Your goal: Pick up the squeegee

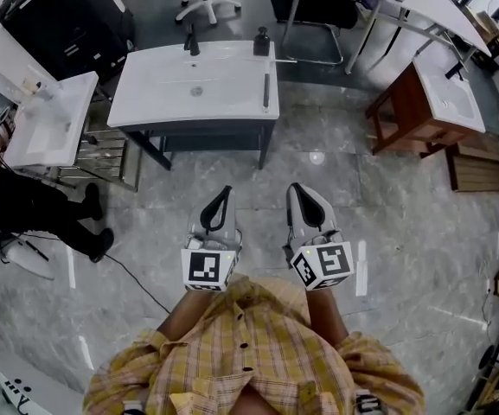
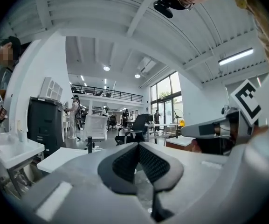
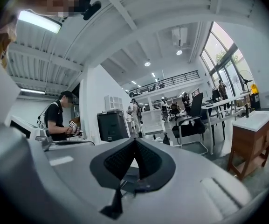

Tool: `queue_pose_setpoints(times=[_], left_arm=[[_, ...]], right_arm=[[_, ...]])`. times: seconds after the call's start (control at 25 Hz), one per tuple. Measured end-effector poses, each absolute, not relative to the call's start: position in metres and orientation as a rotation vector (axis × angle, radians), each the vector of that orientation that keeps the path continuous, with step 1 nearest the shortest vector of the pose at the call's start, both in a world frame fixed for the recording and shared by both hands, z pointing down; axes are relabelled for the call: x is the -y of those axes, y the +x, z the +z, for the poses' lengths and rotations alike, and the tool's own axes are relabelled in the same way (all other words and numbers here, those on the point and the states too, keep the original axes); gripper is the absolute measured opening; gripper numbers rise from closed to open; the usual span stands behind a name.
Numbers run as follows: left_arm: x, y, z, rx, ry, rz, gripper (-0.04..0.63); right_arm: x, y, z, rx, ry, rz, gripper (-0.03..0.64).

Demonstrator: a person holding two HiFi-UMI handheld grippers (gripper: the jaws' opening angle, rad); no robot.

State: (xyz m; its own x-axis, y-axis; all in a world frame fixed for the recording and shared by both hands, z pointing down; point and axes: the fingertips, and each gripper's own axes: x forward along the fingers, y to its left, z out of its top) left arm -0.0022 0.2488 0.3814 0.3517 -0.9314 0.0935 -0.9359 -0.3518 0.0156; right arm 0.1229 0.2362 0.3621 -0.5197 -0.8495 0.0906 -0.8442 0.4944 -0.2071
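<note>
Bright, even indoor light fills every view. In the head view the polished floor (image 1: 405,232) carries small white glare spots, and a soft shadow lies under the far counter (image 1: 193,85). Both gripper views bulge like a fisheye and darken to black at the corners. Ceiling strip lights (image 3: 38,21) and tall windows (image 2: 164,94) glare white. The left gripper (image 2: 137,144) and right gripper (image 3: 135,140) look soft near the lens.

A person in a yellow checked shirt (image 1: 258,353) holds the left gripper (image 1: 226,191) and the right gripper (image 1: 294,188) side by side over the shiny grey floor (image 1: 387,232). Both point at a white sink table (image 1: 158,102) ahead, and their jaws are closed. A thin dark squeegee (image 1: 266,91) lies near the table's right edge. A black soap bottle (image 1: 261,41) and a black tap (image 1: 192,41) stand at the back.
</note>
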Motion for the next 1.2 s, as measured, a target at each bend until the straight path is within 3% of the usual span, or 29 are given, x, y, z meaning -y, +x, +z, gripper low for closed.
queue_pose_setpoints(times=[0.44,1.2], left_arm=[[-0.094,-0.051,0.374,1.613,2.547,0.091,0.0],[0.007,-0.065,0.399,1.5,2.601,0.137,0.0]], right_arm=[[-0.082,0.075,0.352,-2.617,-1.683,-0.374,0.002],[0.013,0.053,0.391,-2.613,-1.799,-0.5,0.002]])
